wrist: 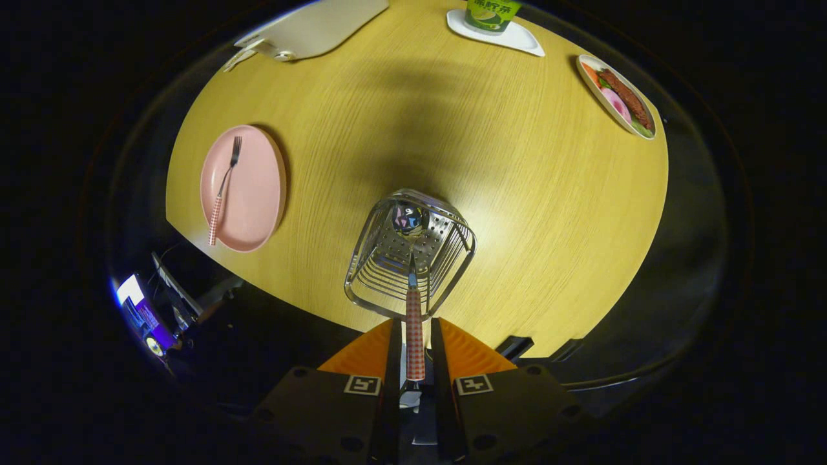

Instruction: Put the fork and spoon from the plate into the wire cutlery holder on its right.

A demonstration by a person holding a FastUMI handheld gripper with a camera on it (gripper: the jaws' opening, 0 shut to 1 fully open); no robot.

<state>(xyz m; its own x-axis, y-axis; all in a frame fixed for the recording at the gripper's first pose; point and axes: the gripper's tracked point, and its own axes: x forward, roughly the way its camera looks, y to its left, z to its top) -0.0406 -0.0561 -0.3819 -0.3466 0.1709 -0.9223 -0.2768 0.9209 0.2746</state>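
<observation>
My gripper [413, 336] is shut on the checked handle of the spoon [413, 310], which points away from me. The spoon's shiny bowl hangs over the open top of the wire cutlery holder [446, 255], just ahead of the fingers on the round wooden table [452, 129]. To the left of the holder lies the pink plate [255, 194]. The fork [223, 190] rests on it, tines pointing away, its checked handle reaching over the plate's near rim.
At the table's far side stand a white board [316, 26] and a green cup [491, 13] on a white coaster [517, 39]. A plate of food [617, 97] sits at the far right. A lit screen [139, 310] glows below the table's left edge.
</observation>
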